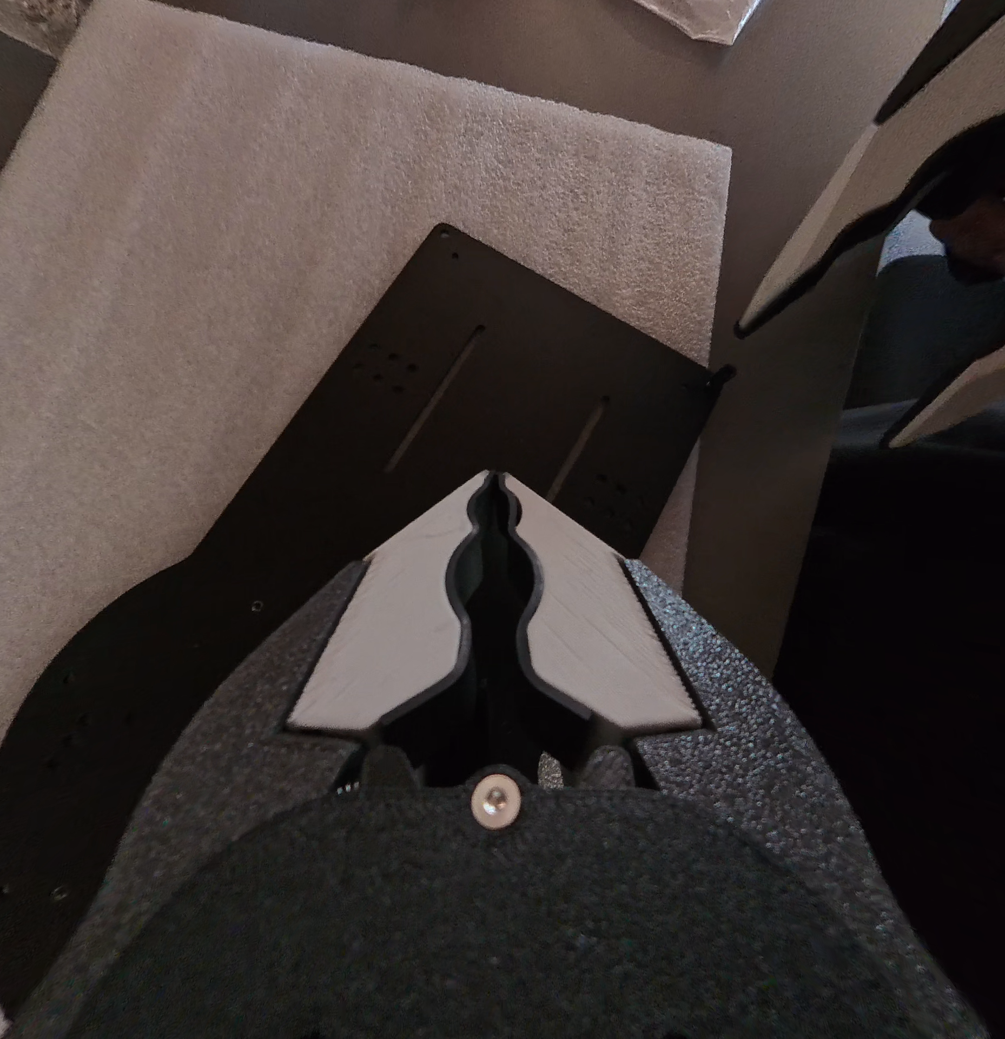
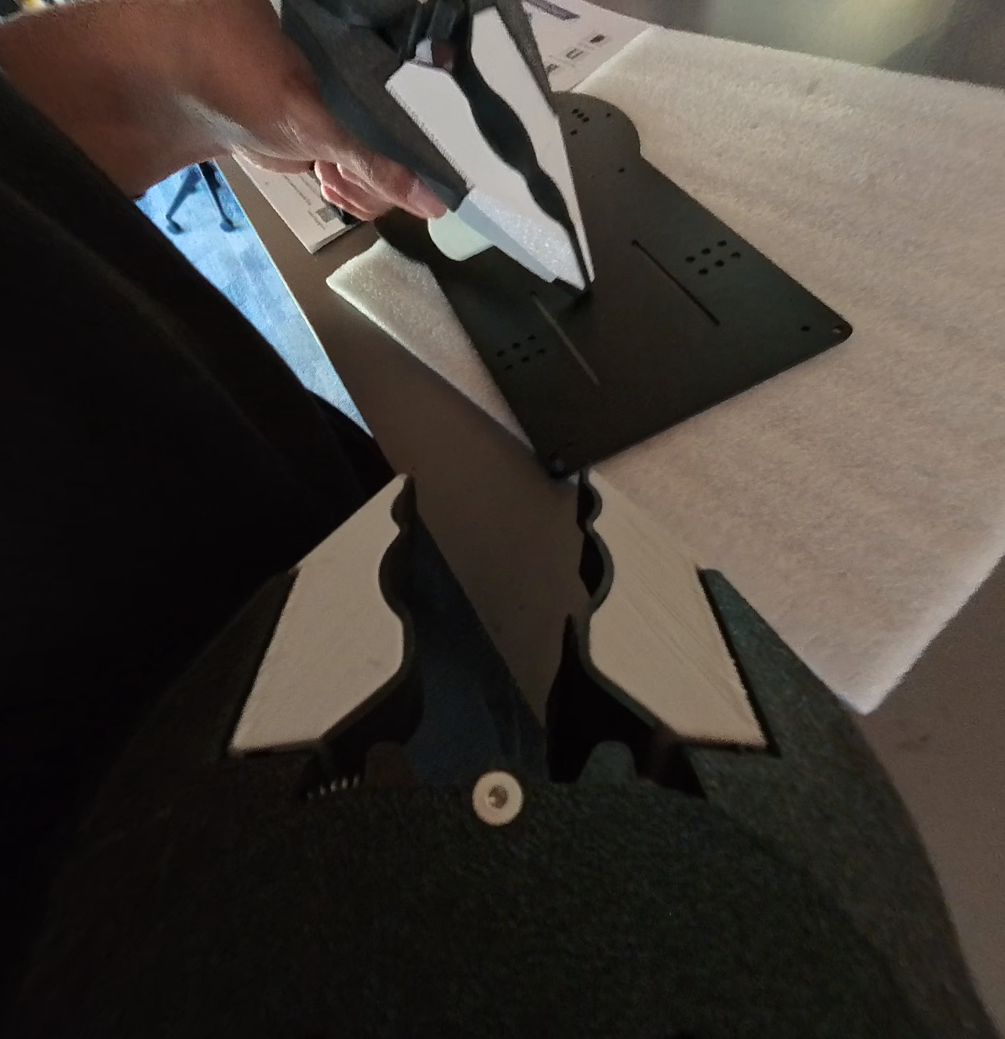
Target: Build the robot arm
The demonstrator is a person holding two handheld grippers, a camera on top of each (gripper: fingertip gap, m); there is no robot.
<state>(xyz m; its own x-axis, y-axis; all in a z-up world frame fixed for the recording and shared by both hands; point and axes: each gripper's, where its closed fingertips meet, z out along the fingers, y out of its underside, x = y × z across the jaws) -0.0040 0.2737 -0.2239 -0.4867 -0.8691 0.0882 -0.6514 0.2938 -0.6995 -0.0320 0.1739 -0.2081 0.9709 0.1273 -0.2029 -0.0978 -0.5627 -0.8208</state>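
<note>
A flat black metal plate [image 1: 517,365] with two slots and clusters of small holes lies on a white foam sheet [image 1: 208,281]. My left gripper [image 1: 494,477] is shut, with its tips down over the plate between the two slots. Nothing shows between its fingers. In the right wrist view a hand holds the left gripper [image 2: 576,284] with its tips touching the plate [image 2: 685,348] on the foam sheet [image 2: 826,281]. My right gripper [image 2: 494,483] is open and empty, hovering over the table just short of the plate's near corner. It also shows in the left wrist view [image 1: 815,388] at the upper right.
The foam sheet rests on a grey-brown table [image 2: 478,506]. White printed papers [image 2: 298,208] lie at the table's far left edge. A clear plastic bag [image 1: 697,17] lies beyond the foam. A person's dark clothing [image 2: 152,450] fills the left, with blue floor [image 2: 225,264] beyond. My right fingertips sit around 11 cm from my left ones.
</note>
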